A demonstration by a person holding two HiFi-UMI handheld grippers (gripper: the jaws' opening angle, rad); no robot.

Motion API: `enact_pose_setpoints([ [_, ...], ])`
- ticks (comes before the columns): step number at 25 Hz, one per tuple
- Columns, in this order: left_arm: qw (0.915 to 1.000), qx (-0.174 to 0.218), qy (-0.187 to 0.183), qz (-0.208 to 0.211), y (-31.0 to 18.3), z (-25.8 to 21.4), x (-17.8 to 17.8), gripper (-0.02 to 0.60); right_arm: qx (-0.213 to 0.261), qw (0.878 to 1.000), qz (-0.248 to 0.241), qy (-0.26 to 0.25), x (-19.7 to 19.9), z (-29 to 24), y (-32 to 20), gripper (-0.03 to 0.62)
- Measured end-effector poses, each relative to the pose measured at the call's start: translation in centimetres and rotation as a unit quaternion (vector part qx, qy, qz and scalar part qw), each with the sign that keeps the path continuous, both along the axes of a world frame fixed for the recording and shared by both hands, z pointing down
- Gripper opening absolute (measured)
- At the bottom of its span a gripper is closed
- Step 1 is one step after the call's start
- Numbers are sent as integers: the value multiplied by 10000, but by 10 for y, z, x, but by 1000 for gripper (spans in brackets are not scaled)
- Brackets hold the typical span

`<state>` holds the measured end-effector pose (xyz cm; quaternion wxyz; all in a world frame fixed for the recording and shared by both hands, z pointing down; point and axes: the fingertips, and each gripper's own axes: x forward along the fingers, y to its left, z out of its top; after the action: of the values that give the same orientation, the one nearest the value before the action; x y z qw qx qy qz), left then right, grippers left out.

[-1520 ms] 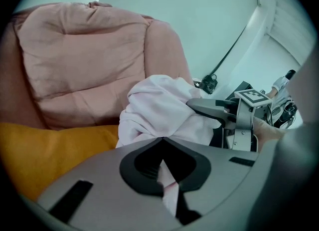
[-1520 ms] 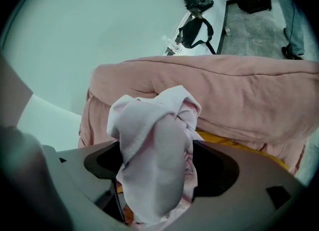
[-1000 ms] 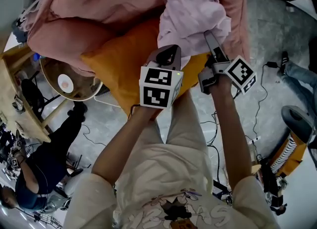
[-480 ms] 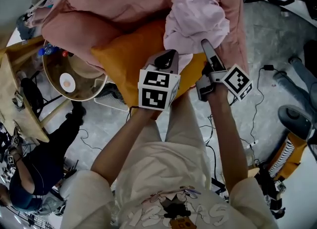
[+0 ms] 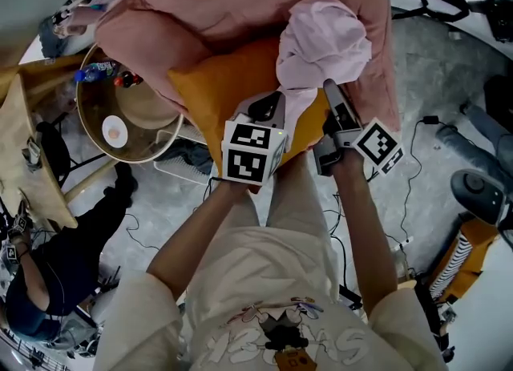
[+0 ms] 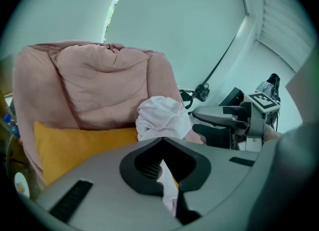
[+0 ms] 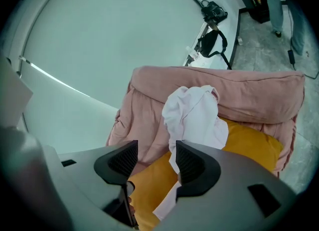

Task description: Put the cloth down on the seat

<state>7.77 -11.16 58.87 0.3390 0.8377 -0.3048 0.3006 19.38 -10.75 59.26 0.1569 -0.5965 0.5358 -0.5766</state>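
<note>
Cloth, pale pink and bunched, lies at upper centre of the head view on the orange cushion that covers the seat of a pink padded armchair, against the armrest toward the frame's right. A tail of it runs down to the left gripper, whose fingers pinch it. The right gripper has just been closing; its fingers stand apart, gripping nothing. Grey floor strewn with cables surrounds the chair; a round side table stands at left.
</note>
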Motion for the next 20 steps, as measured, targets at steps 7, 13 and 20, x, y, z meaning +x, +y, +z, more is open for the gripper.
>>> enact_pose_setpoints([
  [7,9999,-39,151,-28,14,-28,-21,3,122,9998,-129,53,-32,-29,12,196],
  [13,9996,89,258,79,29,-57,-35,3,199,9995,-222,97,-58,-56,27,156],
  [20,9986,290,393,213,43,-86,-49,3,542,9977,-334,241,-81,-100,35,123],
])
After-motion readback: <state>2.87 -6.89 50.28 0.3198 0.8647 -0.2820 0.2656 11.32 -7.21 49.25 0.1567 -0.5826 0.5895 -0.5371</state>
